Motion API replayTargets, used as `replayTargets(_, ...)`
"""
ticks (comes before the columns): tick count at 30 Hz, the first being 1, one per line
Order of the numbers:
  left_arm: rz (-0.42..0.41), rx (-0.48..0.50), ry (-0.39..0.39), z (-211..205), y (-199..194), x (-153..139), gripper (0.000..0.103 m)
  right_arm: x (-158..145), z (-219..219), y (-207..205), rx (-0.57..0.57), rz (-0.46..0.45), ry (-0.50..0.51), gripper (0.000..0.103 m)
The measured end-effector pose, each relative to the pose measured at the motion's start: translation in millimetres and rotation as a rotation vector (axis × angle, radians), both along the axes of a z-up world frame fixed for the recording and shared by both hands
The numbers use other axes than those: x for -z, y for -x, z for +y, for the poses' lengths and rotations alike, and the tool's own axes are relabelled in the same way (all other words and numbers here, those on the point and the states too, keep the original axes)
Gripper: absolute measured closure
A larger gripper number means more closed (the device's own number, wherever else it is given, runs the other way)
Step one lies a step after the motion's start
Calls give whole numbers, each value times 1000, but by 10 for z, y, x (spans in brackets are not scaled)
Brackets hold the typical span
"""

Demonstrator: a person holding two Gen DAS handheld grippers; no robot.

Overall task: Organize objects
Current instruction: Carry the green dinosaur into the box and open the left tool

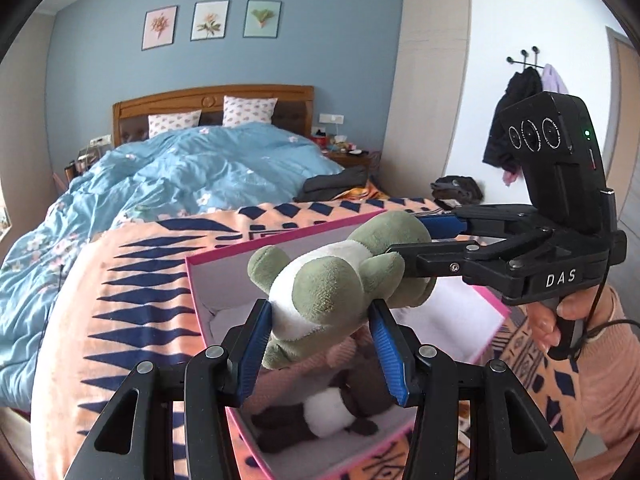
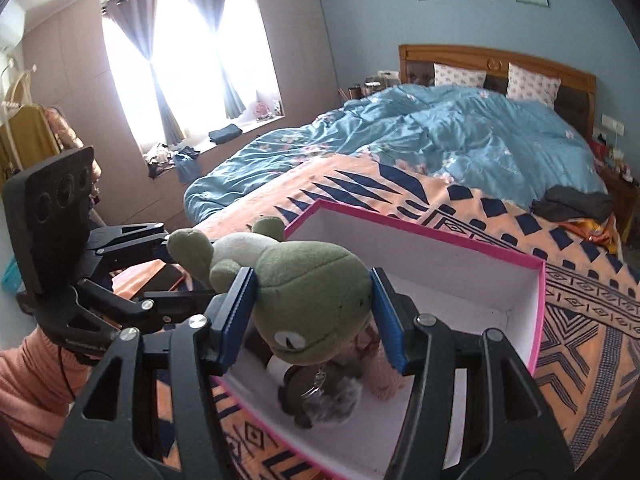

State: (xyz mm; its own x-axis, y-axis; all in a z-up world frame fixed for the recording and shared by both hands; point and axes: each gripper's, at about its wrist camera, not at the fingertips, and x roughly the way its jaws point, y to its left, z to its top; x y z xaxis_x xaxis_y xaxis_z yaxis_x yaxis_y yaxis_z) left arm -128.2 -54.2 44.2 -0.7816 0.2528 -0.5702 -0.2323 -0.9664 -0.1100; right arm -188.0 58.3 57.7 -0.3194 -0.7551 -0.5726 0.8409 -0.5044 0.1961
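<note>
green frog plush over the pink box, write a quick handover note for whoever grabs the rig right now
Left claw: shut on the body of the green-and-white frog plush toy.
Right claw: shut on the frog's head.
The frog hangs in the air above the open pink-rimmed cardboard box, which sits on the orange patterned blanket.
Done: a brown-and-white plush toy and a pink knitted item lie inside the box.
Left: lower the frog in, release both claws.

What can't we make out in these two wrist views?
- Left wrist view: far floor of the pink-rimmed white cardboard box, hidden behind the green and white plush frog held by the left gripper and right gripper.
- Right wrist view: toys in the box, covered by the frog's head.
- Both views: bedside clutter, too small.
</note>
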Motion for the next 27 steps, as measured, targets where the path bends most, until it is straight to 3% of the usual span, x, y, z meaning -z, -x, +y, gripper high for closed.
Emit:
replayTargets(10, -102, -52, 14, -109, 528, 287, 52, 274, -320, 524, 36, -55, -86, 44)
replayTargets(18, -199, -78, 104, -77, 809, 485, 53, 542, -532, 779, 49, -156, -163, 44)
replayTargets(27, -215, -142, 137, -114, 854, 541, 52, 636, -557, 862, 84, -214, -187, 43)
